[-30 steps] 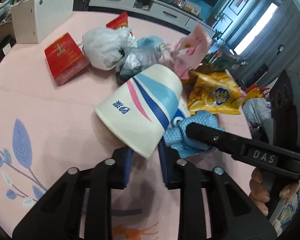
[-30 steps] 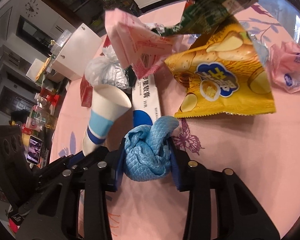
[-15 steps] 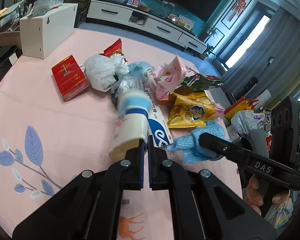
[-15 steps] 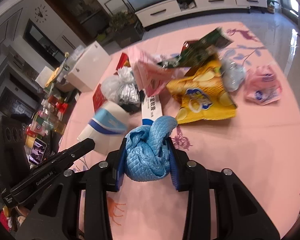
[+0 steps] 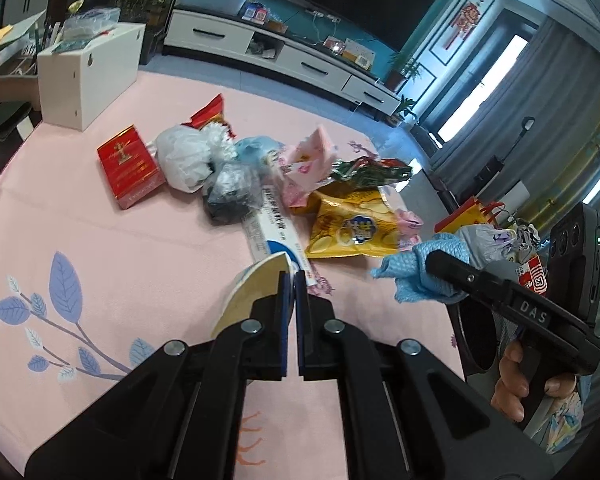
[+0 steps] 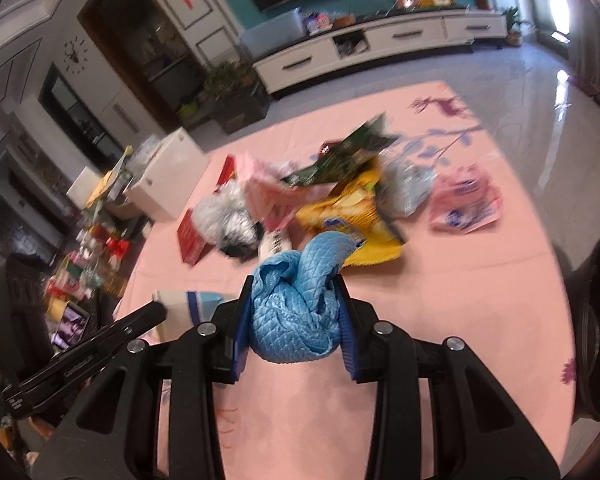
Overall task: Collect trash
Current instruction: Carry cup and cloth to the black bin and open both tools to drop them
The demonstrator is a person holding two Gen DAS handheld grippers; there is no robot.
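The left gripper [image 5: 294,280] pinches the rim of a paper cup [image 5: 248,296], white with a blue band, which hangs at its 9 o'clock side above the pink mat [image 5: 112,248]. The right gripper [image 6: 296,312] clamps a crumpled blue cloth [image 6: 296,300], quilted and bunched between its pads. At 12 o'clock from both lies the trash heap: yellow chip bag [image 5: 352,228], red box [image 5: 130,166], white bag [image 5: 188,156], pink wrapper [image 5: 308,164].
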